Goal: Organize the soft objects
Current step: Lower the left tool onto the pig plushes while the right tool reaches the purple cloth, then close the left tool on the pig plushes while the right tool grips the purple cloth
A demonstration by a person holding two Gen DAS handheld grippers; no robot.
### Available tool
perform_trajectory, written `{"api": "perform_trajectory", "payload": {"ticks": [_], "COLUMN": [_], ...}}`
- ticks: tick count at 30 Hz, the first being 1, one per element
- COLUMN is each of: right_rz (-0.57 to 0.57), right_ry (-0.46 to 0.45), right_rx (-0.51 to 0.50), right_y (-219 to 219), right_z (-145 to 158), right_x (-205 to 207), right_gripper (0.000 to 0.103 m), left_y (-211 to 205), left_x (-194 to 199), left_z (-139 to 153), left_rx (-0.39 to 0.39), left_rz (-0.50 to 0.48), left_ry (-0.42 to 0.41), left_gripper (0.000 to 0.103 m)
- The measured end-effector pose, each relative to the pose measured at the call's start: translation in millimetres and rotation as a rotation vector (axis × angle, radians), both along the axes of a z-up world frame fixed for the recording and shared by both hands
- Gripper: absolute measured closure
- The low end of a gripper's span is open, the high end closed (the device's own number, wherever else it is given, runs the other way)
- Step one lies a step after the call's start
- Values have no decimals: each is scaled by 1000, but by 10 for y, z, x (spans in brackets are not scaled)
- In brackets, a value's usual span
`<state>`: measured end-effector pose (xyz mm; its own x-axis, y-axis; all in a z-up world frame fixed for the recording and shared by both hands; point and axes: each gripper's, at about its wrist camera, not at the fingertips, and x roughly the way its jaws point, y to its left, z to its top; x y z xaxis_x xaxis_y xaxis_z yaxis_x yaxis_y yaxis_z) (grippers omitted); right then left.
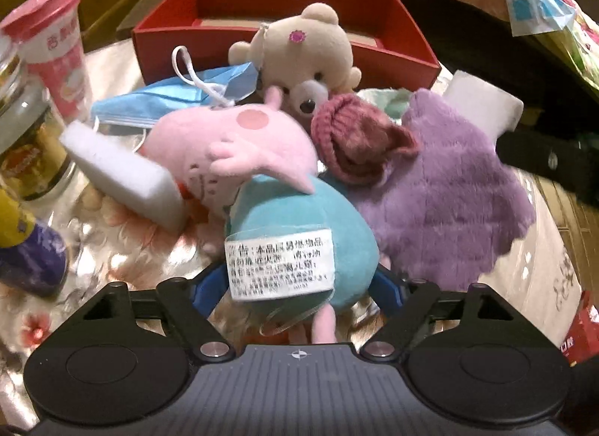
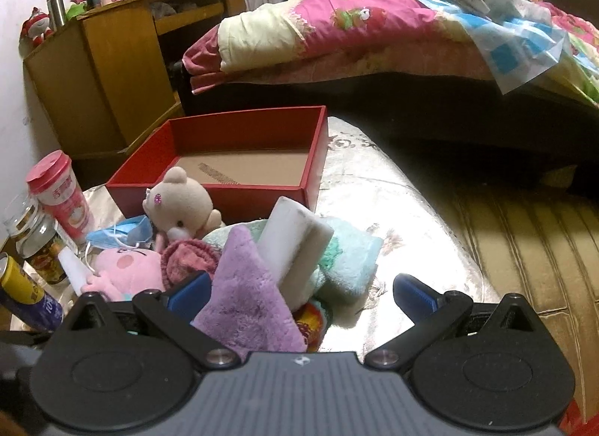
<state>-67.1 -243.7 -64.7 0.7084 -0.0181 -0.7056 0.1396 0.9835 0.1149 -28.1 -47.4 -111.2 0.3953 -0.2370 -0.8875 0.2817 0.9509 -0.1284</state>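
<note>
Tabletop pile: pig plush lies lengthwise, head toward red box.

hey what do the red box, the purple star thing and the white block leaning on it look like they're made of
Red box: likely cardboard, matte red walls, bare brown floor.
Purple star: plush fabric, by its fuzzy pile.
White block: probably foam sponge; dull, fine-grained, rounded edges, though not certain.
</note>
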Motion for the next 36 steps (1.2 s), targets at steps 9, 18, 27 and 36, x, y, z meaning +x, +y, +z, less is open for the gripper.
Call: {"api": "perform_trajectory", "payload": {"ticks": [9, 18, 27, 36], "right_rz": [42, 100, 147, 148], "right_ry": [155, 182, 126, 79], "right_rx": [93, 228, 381, 535], "right_y": [23, -40, -43, -98], "right_z": [-309, -266, -23, 53], "right_x": [286, 96, 1, -27], "right_gripper": [61, 103, 103, 103], "left_y": [11, 304, 563, 678], "left_x": [119, -37, -121, -74], "left_z": [-136, 126, 370, 583], "left_rx": [-45, -124, -195, -276], "left_rz": [20, 22, 50, 79], "left_ry": [61, 83, 51, -11], "left_gripper": [33, 34, 36, 40]}}
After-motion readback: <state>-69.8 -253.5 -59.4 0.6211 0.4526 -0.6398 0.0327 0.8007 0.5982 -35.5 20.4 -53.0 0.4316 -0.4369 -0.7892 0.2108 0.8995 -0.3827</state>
